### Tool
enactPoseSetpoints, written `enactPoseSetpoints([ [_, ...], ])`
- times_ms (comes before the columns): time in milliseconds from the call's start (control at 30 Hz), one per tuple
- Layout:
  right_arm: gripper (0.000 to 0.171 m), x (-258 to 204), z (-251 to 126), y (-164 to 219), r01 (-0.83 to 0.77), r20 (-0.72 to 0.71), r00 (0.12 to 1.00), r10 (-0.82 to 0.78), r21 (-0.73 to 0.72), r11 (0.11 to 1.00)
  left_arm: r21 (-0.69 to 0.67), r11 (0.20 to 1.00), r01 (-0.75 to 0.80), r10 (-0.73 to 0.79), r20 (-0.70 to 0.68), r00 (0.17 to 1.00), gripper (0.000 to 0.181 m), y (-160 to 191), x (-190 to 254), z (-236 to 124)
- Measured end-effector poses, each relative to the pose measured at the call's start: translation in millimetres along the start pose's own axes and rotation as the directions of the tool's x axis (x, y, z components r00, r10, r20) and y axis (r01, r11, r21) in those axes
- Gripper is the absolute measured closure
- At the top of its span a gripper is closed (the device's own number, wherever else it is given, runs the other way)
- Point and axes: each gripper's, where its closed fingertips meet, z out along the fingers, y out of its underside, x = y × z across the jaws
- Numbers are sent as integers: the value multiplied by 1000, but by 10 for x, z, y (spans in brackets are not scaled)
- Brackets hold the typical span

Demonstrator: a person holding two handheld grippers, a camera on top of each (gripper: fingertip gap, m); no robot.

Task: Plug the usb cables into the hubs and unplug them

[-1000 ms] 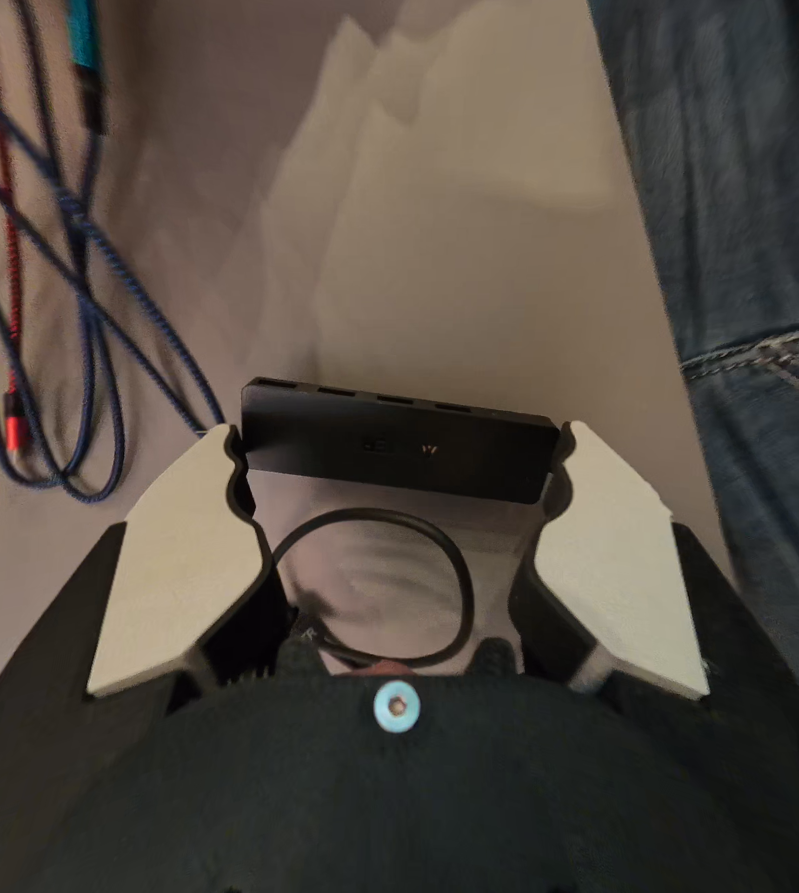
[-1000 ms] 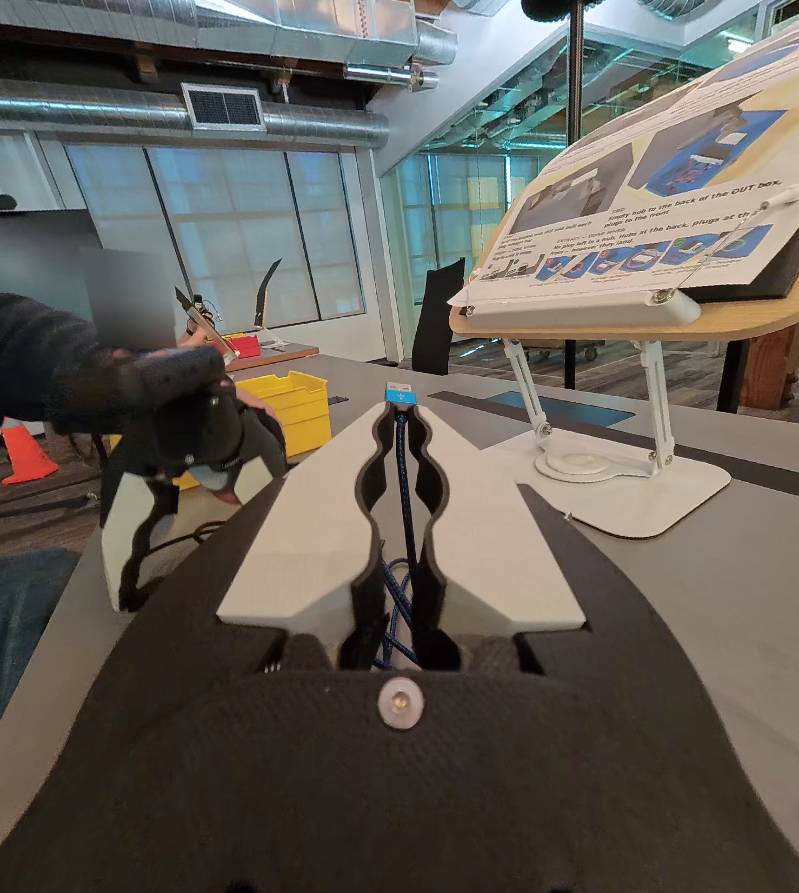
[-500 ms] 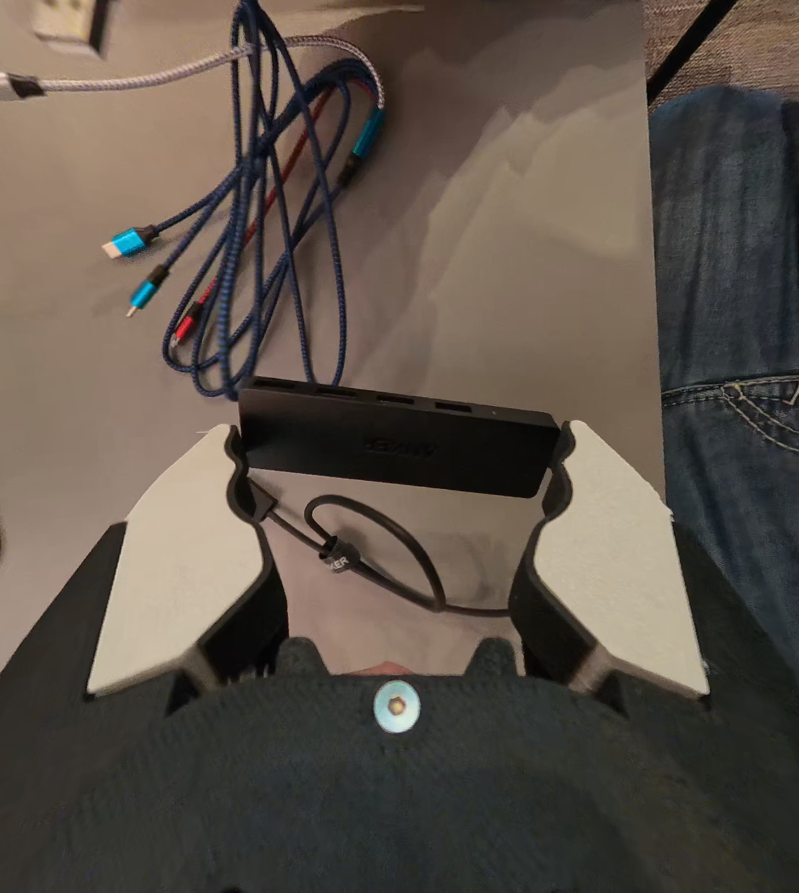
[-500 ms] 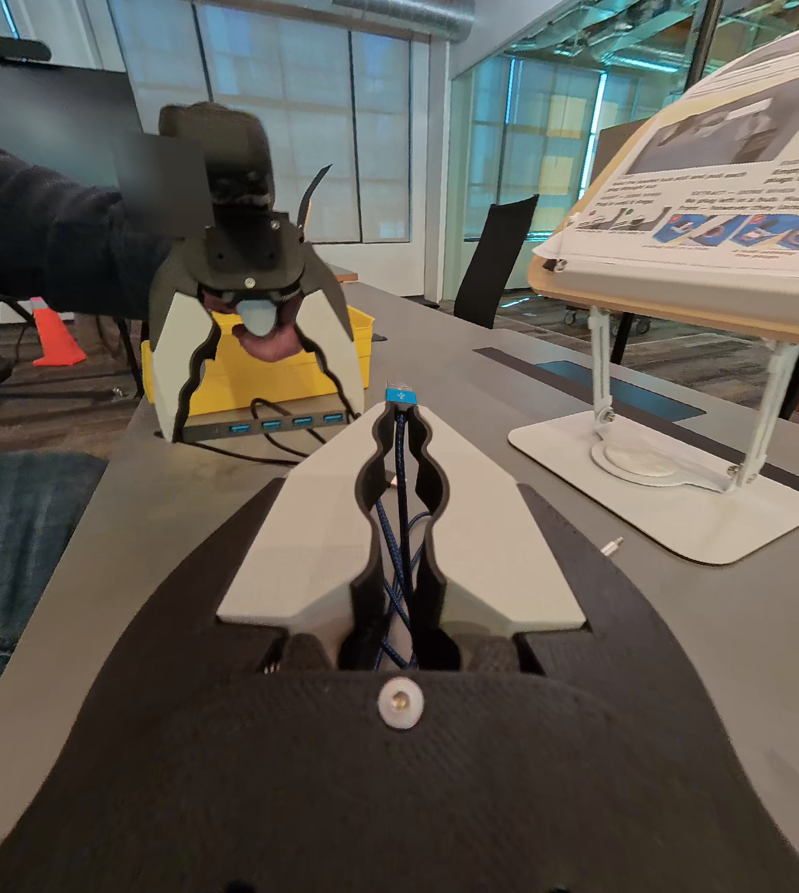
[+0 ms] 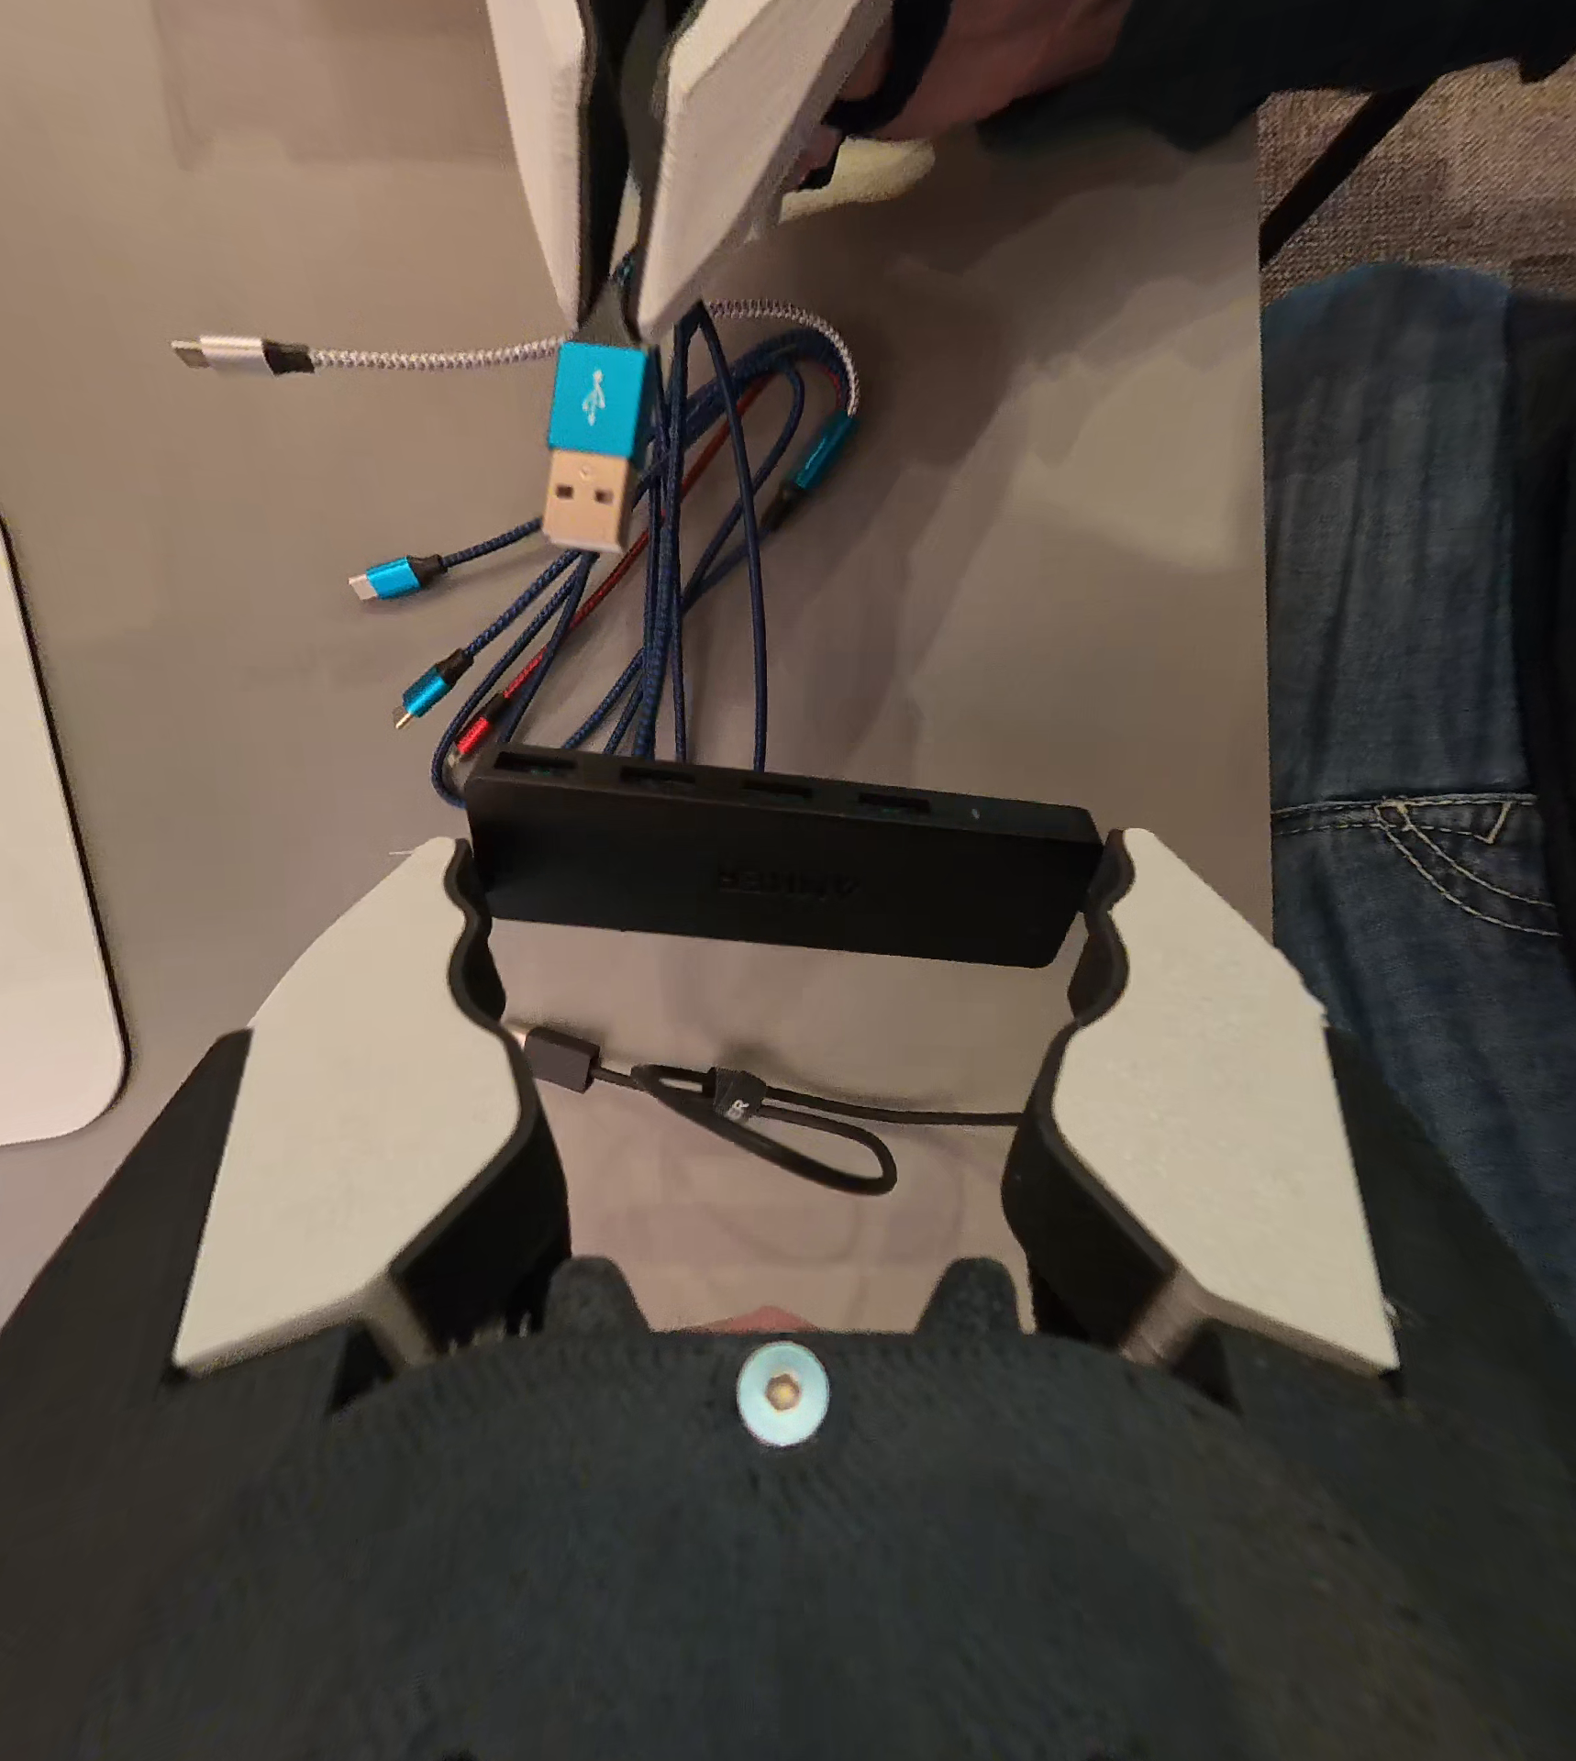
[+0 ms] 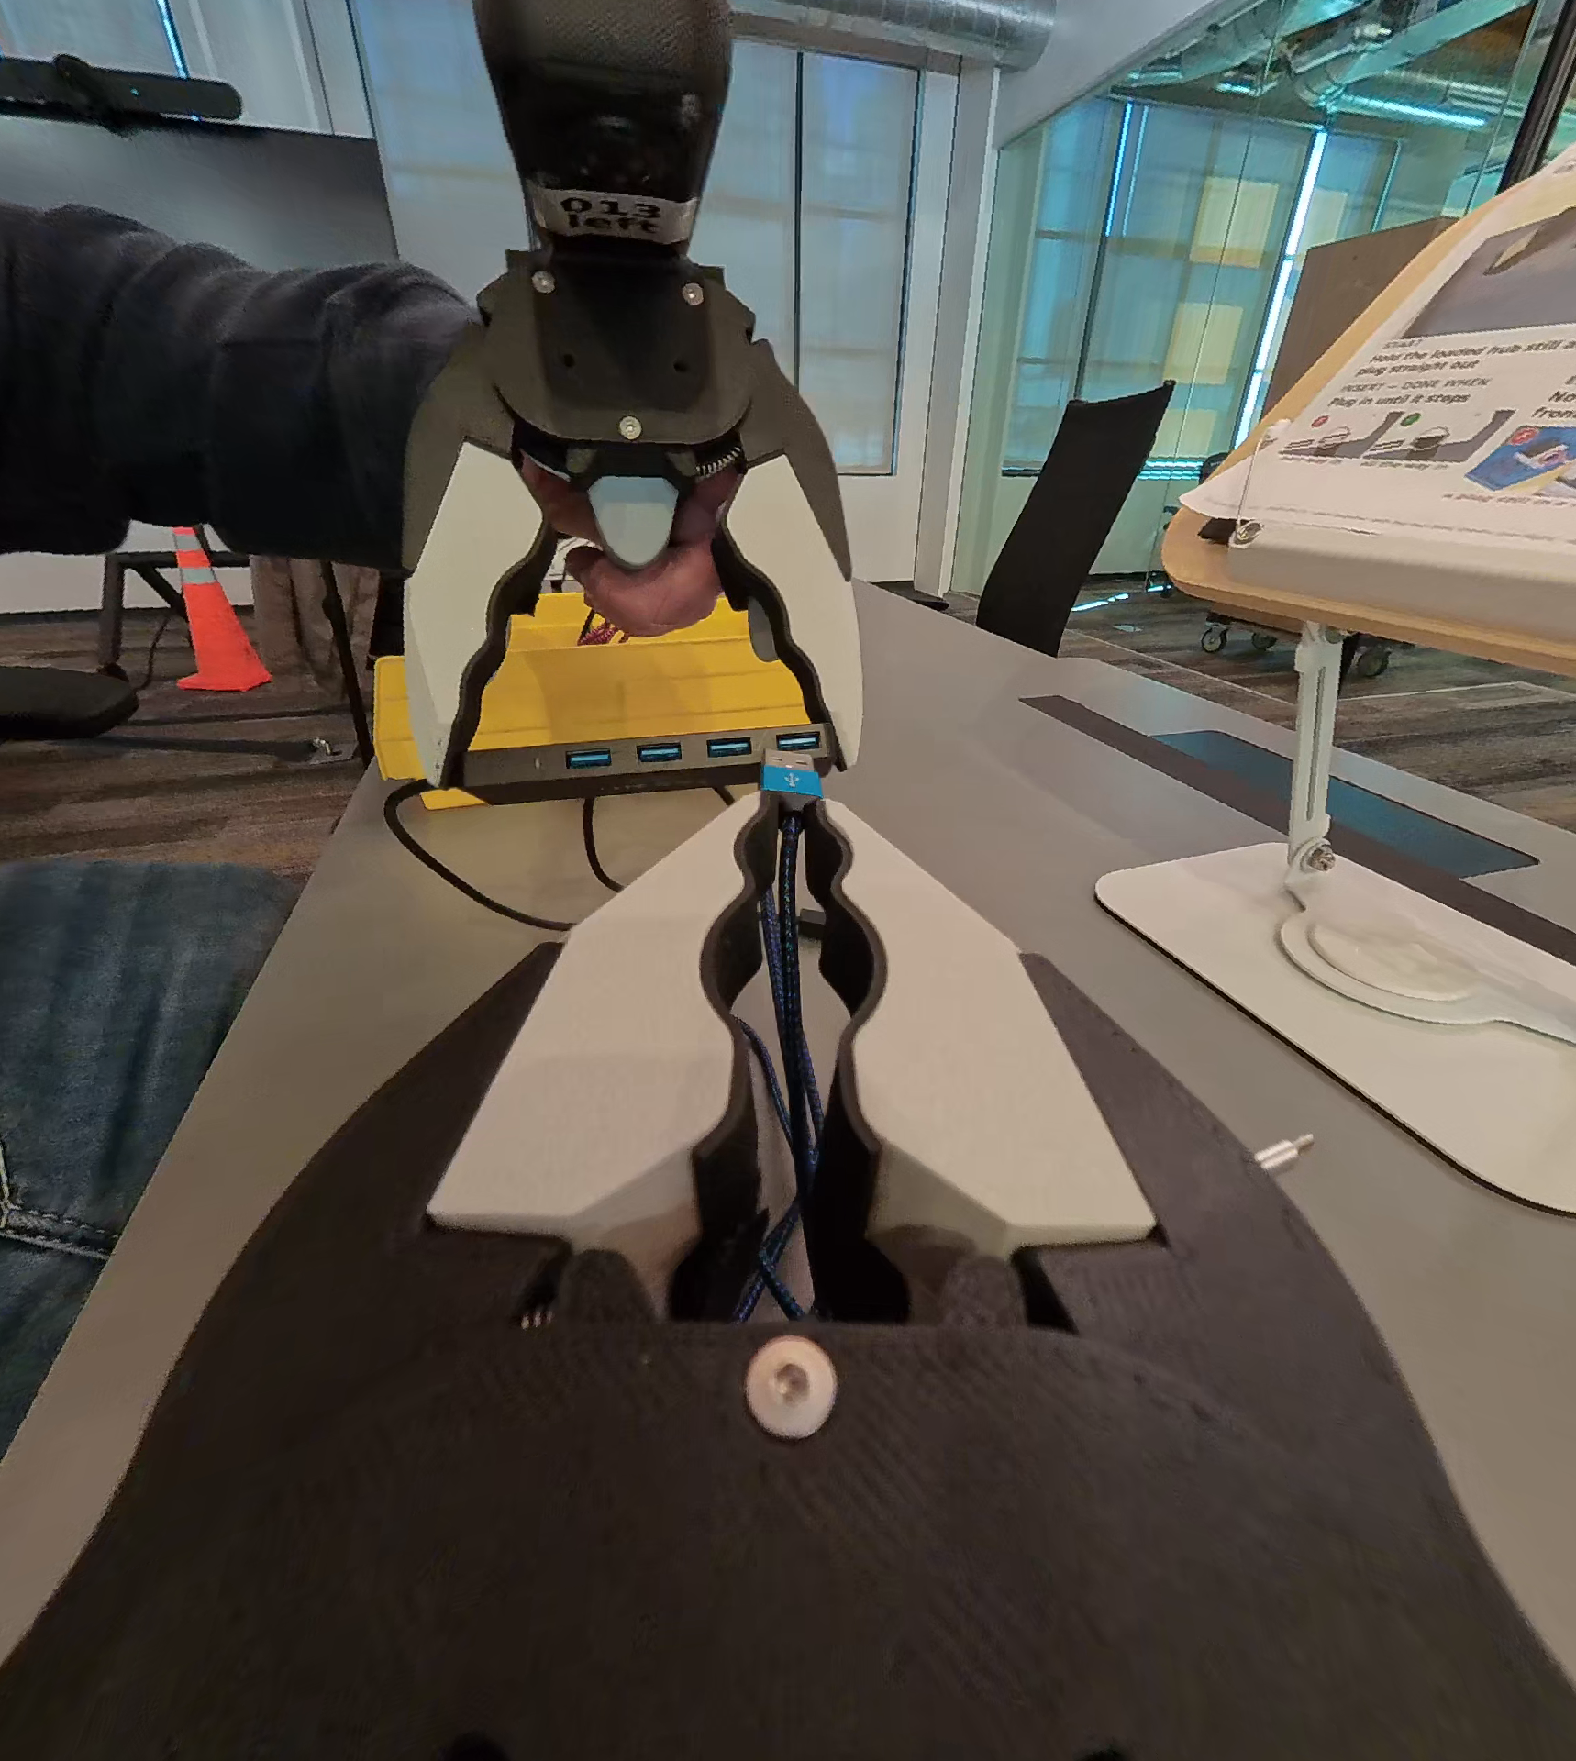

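1 white label (image 6: 611, 215) on left tongs (image 6: 636, 762); writing on hub (image 5: 779, 862).

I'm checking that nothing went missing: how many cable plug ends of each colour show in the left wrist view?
Blue plug ends: 4
Red plug end: 1
Silver plug end: 1
Black plug end: 1
Total: 7

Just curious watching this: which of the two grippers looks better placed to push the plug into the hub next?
The right gripper: it pinches the blue USB plug, tip aimed at the hub. The left gripper is busy clamping the hub's ends.
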Motion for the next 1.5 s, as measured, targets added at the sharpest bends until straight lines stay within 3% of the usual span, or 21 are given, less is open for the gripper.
enactPoseSetpoints([
  [333, 168, -130, 58, 21, 18, 55, 998, -17, -17, 1000, -19, 1000, 2, -3, -63, 998, 64, -47, -17, 4],
  [1500, 168, -292, 222, 273, 107, 96, 991, -92, -167, 980, -230, 973, -13, -2, -65, 998, 65, 51, -25, 192],
])
